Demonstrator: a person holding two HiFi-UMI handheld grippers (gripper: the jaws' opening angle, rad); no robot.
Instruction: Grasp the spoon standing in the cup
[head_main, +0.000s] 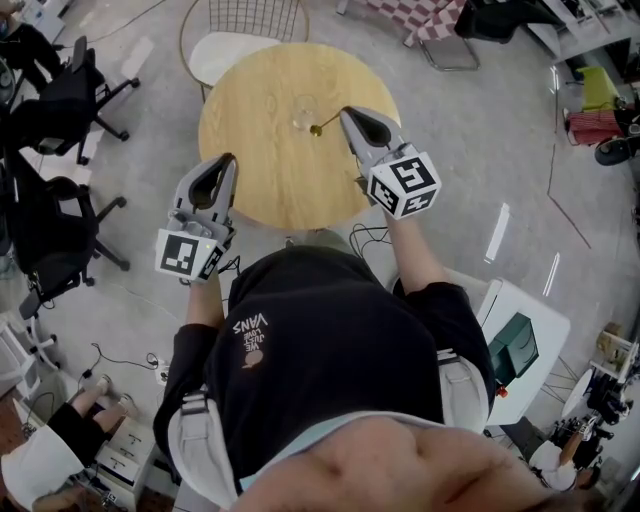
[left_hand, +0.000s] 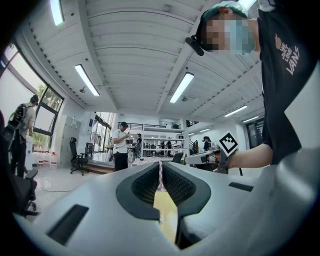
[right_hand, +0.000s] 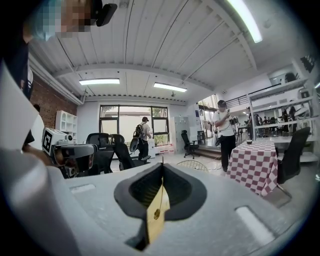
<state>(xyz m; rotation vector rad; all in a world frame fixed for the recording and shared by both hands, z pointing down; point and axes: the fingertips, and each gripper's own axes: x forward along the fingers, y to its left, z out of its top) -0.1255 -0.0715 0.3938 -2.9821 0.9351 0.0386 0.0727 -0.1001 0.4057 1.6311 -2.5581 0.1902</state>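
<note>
Step in hand: the grasp looks made. The right claw (head_main: 345, 114) has its jaws pressed together on the thin handle of the spoon (head_main: 322, 126). The spoon's gold end sits at the rim of the glass cup (head_main: 303, 110), on the side nearest that claw. I cannot tell whether that end is inside the glass or just clear of it. The cup stands upright on the far part of the round wooden worktop (head_main: 270, 185).

The left claw (head_main: 228, 162) is closed to a hairline slit with nothing between its jaws. It hangs over the worktop's near left edge, well apart from the cup.

Next move (judgement): a firm pinch, since so slim a handle may pivot, and a straight lift so the spoon does not tip the light glass.

Count: spoon 1, cup 1, worktop 1, claws 2, wire chair (head_main: 240, 40) beyond the worktop 1.
</note>
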